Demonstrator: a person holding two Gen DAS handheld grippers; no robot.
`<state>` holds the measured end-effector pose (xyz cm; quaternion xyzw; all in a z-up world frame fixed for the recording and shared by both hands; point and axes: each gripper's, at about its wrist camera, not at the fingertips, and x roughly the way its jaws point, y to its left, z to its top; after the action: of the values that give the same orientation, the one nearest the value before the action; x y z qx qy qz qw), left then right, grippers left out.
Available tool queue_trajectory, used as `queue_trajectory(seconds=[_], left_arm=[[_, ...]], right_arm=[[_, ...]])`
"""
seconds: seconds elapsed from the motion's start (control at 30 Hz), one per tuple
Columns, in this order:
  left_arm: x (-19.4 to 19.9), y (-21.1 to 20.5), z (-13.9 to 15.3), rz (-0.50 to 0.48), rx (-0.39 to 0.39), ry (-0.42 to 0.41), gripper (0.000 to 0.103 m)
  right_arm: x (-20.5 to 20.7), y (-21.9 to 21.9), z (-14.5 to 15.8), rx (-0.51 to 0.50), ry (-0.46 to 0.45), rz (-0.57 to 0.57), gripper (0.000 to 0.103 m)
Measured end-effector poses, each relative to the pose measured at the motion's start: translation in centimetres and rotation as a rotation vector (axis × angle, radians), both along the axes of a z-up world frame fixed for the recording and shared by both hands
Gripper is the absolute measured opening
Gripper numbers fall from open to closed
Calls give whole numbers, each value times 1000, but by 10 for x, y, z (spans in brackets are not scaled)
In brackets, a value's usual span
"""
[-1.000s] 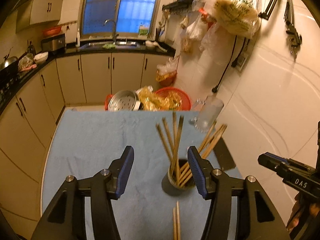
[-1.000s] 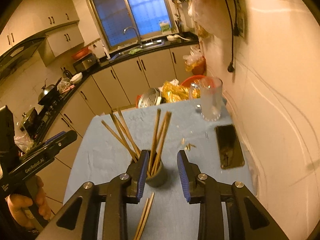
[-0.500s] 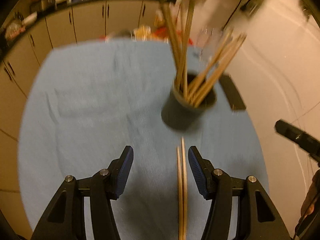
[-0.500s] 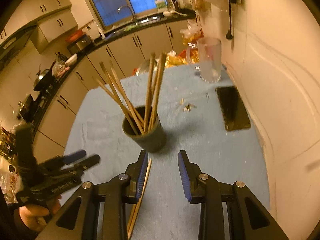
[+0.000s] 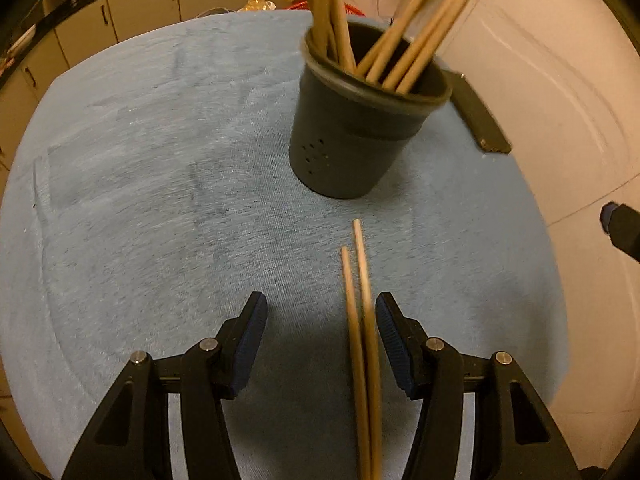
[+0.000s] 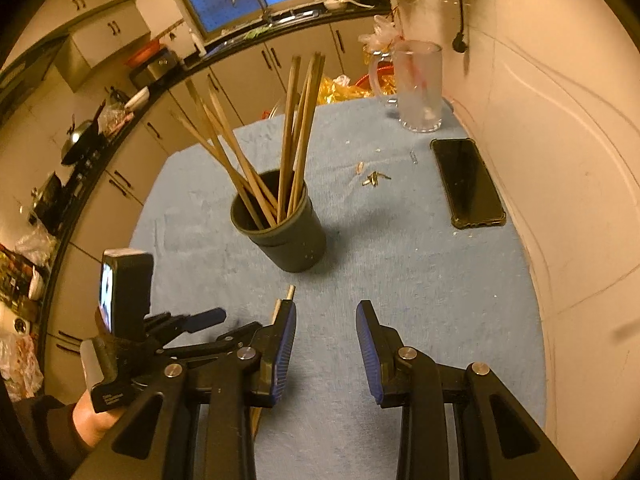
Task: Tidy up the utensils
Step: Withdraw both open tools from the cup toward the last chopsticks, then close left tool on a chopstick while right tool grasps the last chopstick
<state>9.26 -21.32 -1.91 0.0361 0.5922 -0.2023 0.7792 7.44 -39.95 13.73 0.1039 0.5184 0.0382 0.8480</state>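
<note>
A dark cup holding several wooden chopsticks stands on the blue cloth; it also shows in the right wrist view. Two loose chopsticks lie flat on the cloth in front of the cup. My left gripper is open, low over the cloth, with the loose pair lying between its fingers close to the right finger. My right gripper is open and empty, to the right of the loose pair, whose tip shows by its left finger. The left gripper appears at the left in the right wrist view.
A black phone lies on the cloth near the wall on the right. A glass mug stands at the far right corner. Small scraps lie between cup and phone. Kitchen cabinets run along the left and back.
My left gripper has come down and forward, so the loose pair now lies between its fingers. My right gripper has tilted down and drawn back from the cup.
</note>
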Motion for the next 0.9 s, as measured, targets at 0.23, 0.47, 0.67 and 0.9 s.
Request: queue_trajectory(seconds=[0.23, 0.47, 0.67, 0.9], left_arm=[[1, -12, -17, -24, 54, -6, 47], [8, -30, -21, -38, 87, -28, 43], [15, -6, -24, -13, 70, -3, 6], [15, 44, -30, 21, -78, 94, 6]], right_arm=[[17, -3, -23, 21, 56, -3, 34], [32, -2, -41, 33, 96, -3, 34], [42, 7, -60, 41, 126, 28, 34], [61, 25, -97, 162, 180, 43, 31]])
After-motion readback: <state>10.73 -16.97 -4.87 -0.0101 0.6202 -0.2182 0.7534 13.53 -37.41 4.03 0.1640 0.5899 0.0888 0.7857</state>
